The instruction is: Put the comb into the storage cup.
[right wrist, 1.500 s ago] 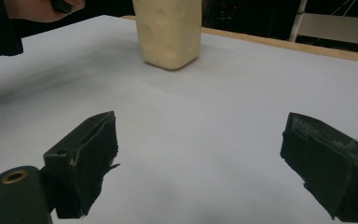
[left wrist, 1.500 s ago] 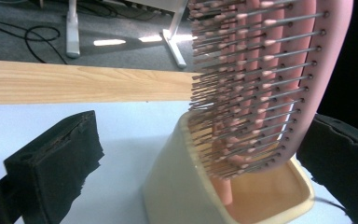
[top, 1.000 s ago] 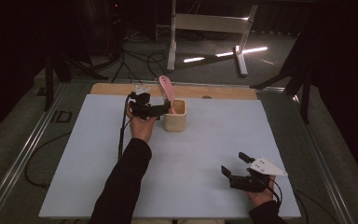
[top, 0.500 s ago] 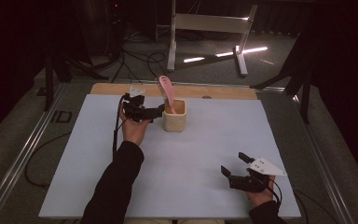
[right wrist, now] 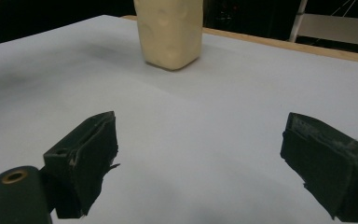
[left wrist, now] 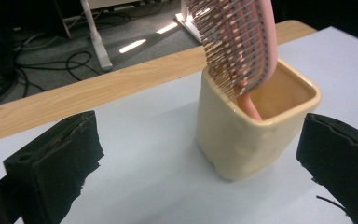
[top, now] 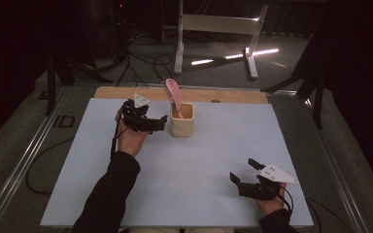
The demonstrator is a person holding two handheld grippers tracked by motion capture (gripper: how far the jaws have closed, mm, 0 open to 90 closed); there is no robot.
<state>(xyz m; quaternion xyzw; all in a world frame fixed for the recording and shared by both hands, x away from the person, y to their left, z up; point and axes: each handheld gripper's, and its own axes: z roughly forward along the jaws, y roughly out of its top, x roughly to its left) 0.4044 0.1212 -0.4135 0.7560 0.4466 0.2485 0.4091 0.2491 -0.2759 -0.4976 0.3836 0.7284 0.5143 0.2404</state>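
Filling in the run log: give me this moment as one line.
left gripper: open, beside cup | pink hairbrush: standing in cream cup | right gripper: open, near table edge

Your table (top: 199, 165) has a pale blue-white top with a wooden strip (top: 233, 95) along its far edge. Directly on it you have one cream cup (top: 181, 120), standing upright near the far edge, left of centre, with a pink brush (top: 174, 94) leaning inside.
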